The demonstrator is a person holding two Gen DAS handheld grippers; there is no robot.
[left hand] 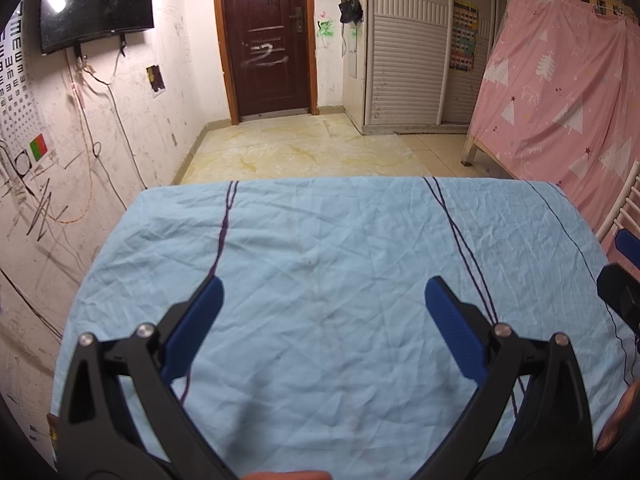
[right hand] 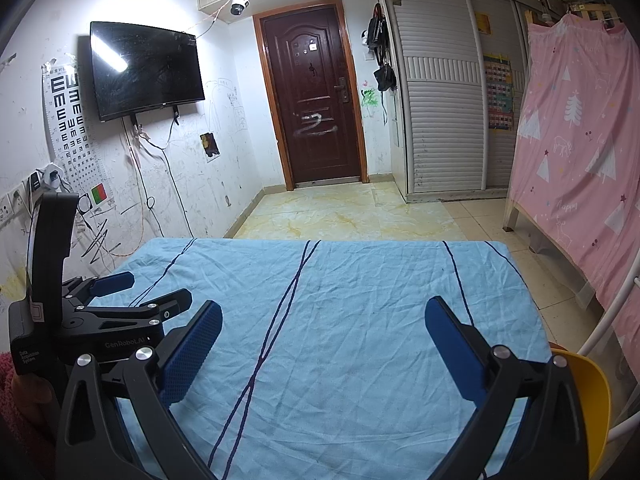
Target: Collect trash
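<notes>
No piece of trash shows in either view. A table under a wrinkled light-blue cloth (left hand: 320, 248) with thin dark lines fills the foreground. My left gripper (left hand: 324, 292) hovers over the cloth, open, with nothing between its blue pads. My right gripper (right hand: 324, 312) is also open and empty above the same cloth (right hand: 340, 288). In the right wrist view the left gripper (right hand: 160, 286) sits at the table's left side, held by a hand. One of the right gripper's pads (left hand: 629, 246) pokes in at the right edge of the left wrist view.
A yellow chair (right hand: 588, 400) stands at the table's right corner. A bed behind a pink curtain (right hand: 580, 140) lines the right side. Beyond the table lie tiled floor (right hand: 344, 216), a brown door (right hand: 316, 100) and a wardrobe (right hand: 444, 112). A TV (right hand: 144, 68) hangs on the left wall.
</notes>
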